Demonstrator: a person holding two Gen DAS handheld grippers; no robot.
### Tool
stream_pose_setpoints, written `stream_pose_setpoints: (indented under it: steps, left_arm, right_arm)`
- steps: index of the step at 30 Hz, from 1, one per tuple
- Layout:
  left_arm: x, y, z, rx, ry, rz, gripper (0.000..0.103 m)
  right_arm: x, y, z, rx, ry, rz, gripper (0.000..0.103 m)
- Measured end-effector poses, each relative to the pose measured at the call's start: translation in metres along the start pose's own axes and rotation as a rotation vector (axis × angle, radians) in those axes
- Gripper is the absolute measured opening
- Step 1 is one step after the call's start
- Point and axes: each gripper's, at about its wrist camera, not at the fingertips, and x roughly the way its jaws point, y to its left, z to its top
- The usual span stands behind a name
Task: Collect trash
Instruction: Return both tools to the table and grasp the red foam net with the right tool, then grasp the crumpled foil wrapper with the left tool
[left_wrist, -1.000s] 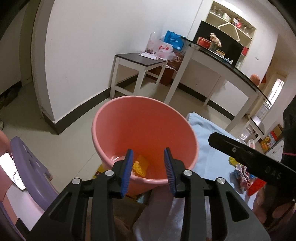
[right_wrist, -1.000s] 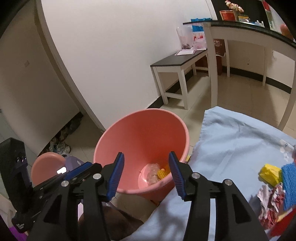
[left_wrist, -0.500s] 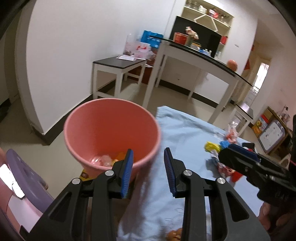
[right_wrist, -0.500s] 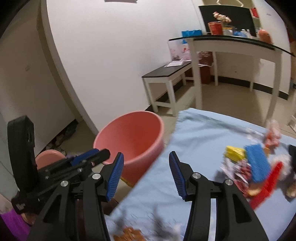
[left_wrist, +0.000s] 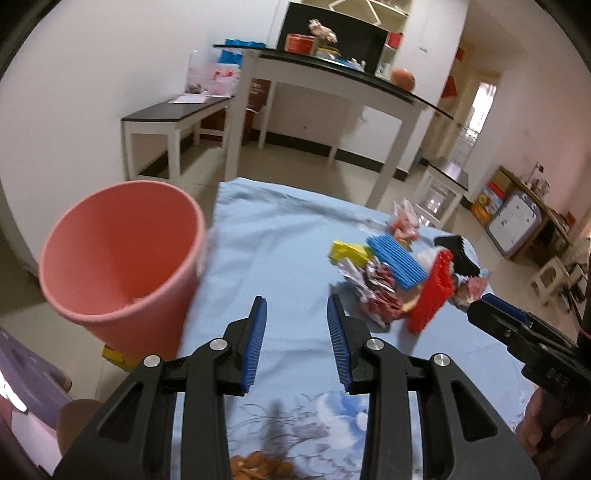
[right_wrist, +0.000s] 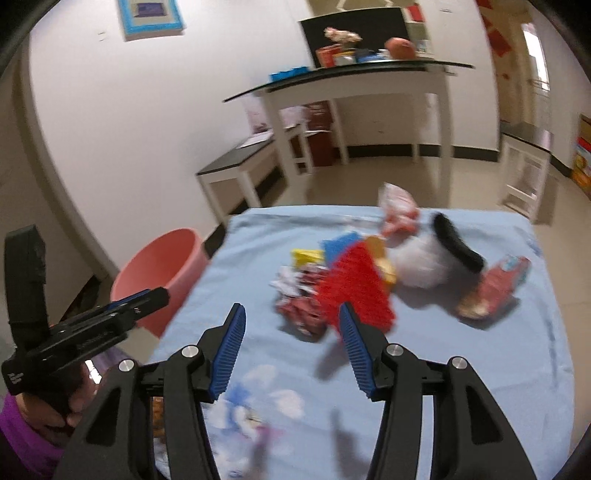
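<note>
Both grippers hang over a table covered with a light blue cloth (left_wrist: 280, 236), and both are empty. The left gripper (left_wrist: 294, 343) has its blue ribbed pads parted with only bare cloth between them — nothing grasped. The right gripper (right_wrist: 290, 350) is in the act of opening its jaws, and nothing sits between them either; beyond its tips lies the trash. That trash is a loose heap toward the far right part of the cloth: a red ridged plastic piece (right_wrist: 354, 291), a blue ridged piece (left_wrist: 397, 264), a yellow wrapper (left_wrist: 349, 251), crumpled red-and-white snack wrappers (right_wrist: 301, 310), a black comb-like piece (left_wrist: 458, 253) and a white bag (right_wrist: 421, 266), all touching or overlapping — the edges are blurred, so finer sorting cannot be told. The pink bucket (left_wrist: 122, 254) stands off the table's left edge, just beside the cloth, its mouth tilted toward the left camera. A person's hand (right_wrist: 55, 402) with a purple sleeve grips the left tool's handle.
</note>
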Motion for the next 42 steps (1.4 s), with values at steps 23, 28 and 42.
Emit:
stream_pose_setpoints:
  steps: [23, 28, 42]
  left_arm:
    - [0.048, -0.043, -0.005, 0.054, 0.12, -0.032, 0.035]
    - [0.064, -0.053, -0.004, 0.051, 0.146, -0.055, 0.035]
    - [0.111, -0.056, 0.002, -0.042, 0.222, -0.062, 0.034]
  right_arm:
    - [0.062, -0.02, 0.0, 0.044, 0.065, -0.065, 0.012]
    - [0.052, -0.035, -0.006, 0.07, 0.047, -0.069, 0.008]
    - [0.038, -0.053, -0.009, 0.111, 0.024, -0.046, 0.008]
